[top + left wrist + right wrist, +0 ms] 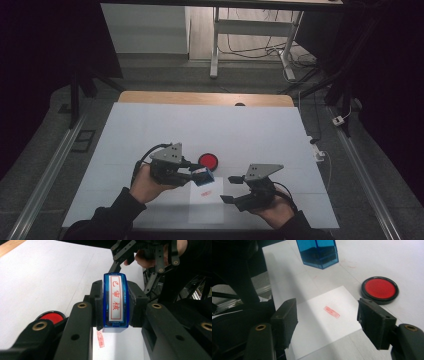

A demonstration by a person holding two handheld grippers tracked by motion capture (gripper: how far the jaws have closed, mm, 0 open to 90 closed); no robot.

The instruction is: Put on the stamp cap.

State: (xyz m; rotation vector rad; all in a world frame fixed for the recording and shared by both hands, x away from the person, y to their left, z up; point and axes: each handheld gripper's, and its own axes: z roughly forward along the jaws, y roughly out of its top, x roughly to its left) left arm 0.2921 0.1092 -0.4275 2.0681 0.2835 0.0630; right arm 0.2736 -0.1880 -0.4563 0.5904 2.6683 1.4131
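Note:
A blue see-through stamp [204, 178] with a white label of red characters [115, 297] is clamped between the jaws of my left gripper [199, 174], held a little above the table. Below and ahead of it lies a white paper sheet [206, 209] bearing a small red stamp print [332, 312]. My right gripper [328, 322] hovers over that sheet with its jaws apart and nothing between them; the print sits in the gap. In the right gripper view the stamp [318, 252] hangs at the top. A round red ink pad [208, 161] in a black case lies just beyond the stamp.
The white table top [150, 130] stretches far and left of the hands, with a wooden strip along its far edge. The ink pad [380, 289] lies right of the paper in the right gripper view. Desk legs and cables stand on the floor beyond.

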